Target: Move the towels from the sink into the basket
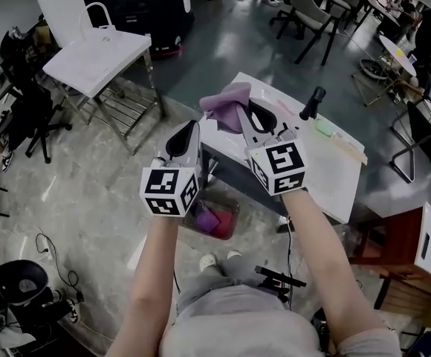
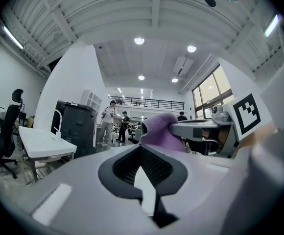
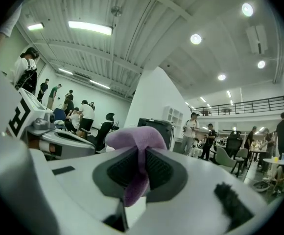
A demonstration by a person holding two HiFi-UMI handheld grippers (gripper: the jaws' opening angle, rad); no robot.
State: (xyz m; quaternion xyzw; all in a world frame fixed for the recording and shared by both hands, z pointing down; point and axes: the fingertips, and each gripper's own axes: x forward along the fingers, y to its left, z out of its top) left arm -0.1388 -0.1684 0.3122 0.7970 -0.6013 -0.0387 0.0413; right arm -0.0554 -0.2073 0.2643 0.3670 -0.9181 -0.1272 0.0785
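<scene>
A purple towel (image 1: pixel 227 104) is bunched up in the air above the white sink table (image 1: pixel 327 162), pinched by my right gripper (image 1: pixel 242 114). In the right gripper view the towel (image 3: pixel 137 141) bulges over the jaws of that gripper (image 3: pixel 141 156) and hangs down between the pads. My left gripper (image 1: pixel 192 129) is held up just left of it, shut, with nothing between its jaws (image 2: pixel 142 153). Its own view shows the towel (image 2: pixel 160 131) ahead to the right. The basket (image 1: pixel 214 218) stands on the floor below, with purple and pink cloth inside.
A black faucet (image 1: pixel 312 103) rises at the sink table's far side. Another white sink stand (image 1: pixel 96 58) is at the back left. Office chairs (image 1: pixel 308 17) and people fill the far room. Cables and a black bin (image 1: pixel 18 285) lie at the lower left.
</scene>
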